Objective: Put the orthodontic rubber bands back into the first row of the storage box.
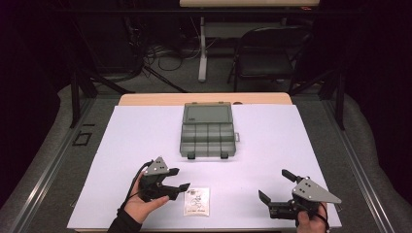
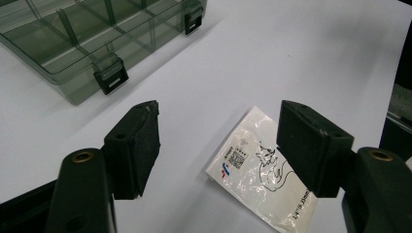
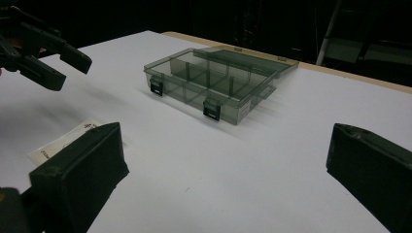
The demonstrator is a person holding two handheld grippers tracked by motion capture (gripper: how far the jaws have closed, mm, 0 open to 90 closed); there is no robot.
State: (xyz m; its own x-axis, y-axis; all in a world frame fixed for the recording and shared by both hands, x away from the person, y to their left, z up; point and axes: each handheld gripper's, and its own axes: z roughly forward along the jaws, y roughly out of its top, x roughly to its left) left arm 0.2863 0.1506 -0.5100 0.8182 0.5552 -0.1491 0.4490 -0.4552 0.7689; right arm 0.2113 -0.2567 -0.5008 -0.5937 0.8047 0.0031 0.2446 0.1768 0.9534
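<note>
The small printed packet [image 1: 197,201] lies flat near the counter's [image 1: 272,145] front edge, not yet picked up. The left tool [image 1: 179,184] hangs just beside it, jaws apart and clamped on nothing; the right tool [image 1: 274,187] waits near the front right corner, jaws wide apart and empty. The divided clear box [image 1: 208,131] sits open toward the back edge, its compartments apparently empty, so grasping and placing remain. White counter, dark room, a folding chair [image 1: 265,53] behind.

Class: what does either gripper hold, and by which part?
Nothing is held. The left gripper hangs open over the small packet; the right gripper is open and empty.
</note>
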